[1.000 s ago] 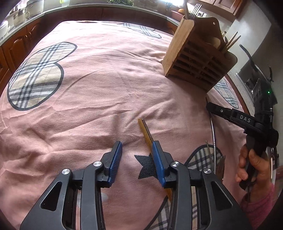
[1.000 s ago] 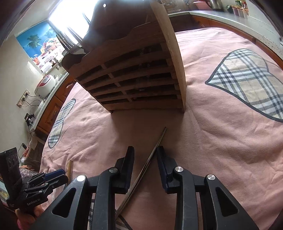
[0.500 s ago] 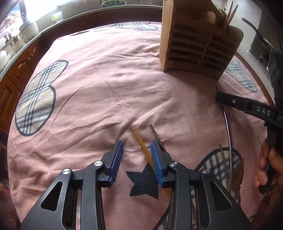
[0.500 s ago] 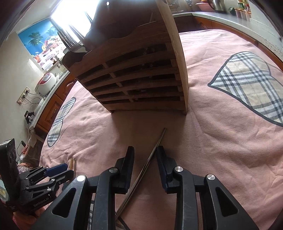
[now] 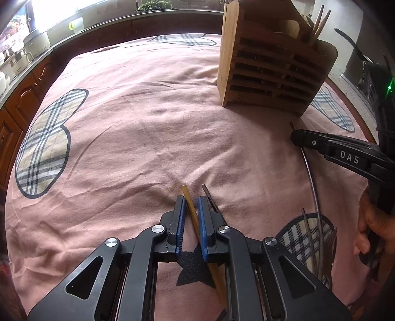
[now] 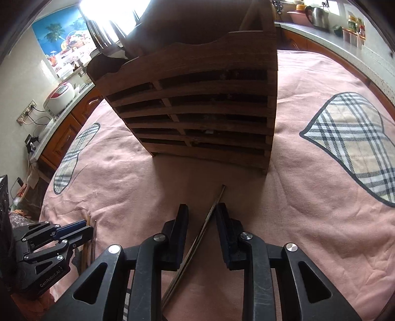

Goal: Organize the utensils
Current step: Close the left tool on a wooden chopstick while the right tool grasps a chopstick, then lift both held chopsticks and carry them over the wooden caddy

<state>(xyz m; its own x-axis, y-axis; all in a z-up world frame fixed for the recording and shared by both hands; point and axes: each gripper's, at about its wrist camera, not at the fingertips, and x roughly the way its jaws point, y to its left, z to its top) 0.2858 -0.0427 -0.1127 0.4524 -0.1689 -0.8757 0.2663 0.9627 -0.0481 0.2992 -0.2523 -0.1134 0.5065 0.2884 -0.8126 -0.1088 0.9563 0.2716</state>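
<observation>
A wooden slatted utensil holder (image 5: pixel 274 66) stands on the pink cloth; it fills the right wrist view (image 6: pixel 197 103). My left gripper (image 5: pixel 189 202) has its blue pads nearly closed around a yellow wooden chopstick (image 5: pixel 191 210) that lies on the cloth; a dark chopstick (image 5: pixel 209 197) lies just right of the jaws. My right gripper (image 6: pixel 201 210) is open, straddling a thin metal utensil handle (image 6: pixel 212 212) that lies on the cloth in front of the holder. The right gripper also shows in the left wrist view (image 5: pixel 303 138).
More metal utensils (image 5: pixel 318 237) lie on a plaid patch at the right. Several utensils stick out of the holder top (image 5: pixel 318 19). Wooden cabinets and a counter (image 5: pixel 29 74) ring the table. Plaid patches (image 6: pixel 353 138) mark the cloth.
My left gripper has shifted left so the yellow chopstick sits between its pads, and the jaws have narrowed around it. My right gripper has stayed open over the metal handle, slightly closer to the holder.
</observation>
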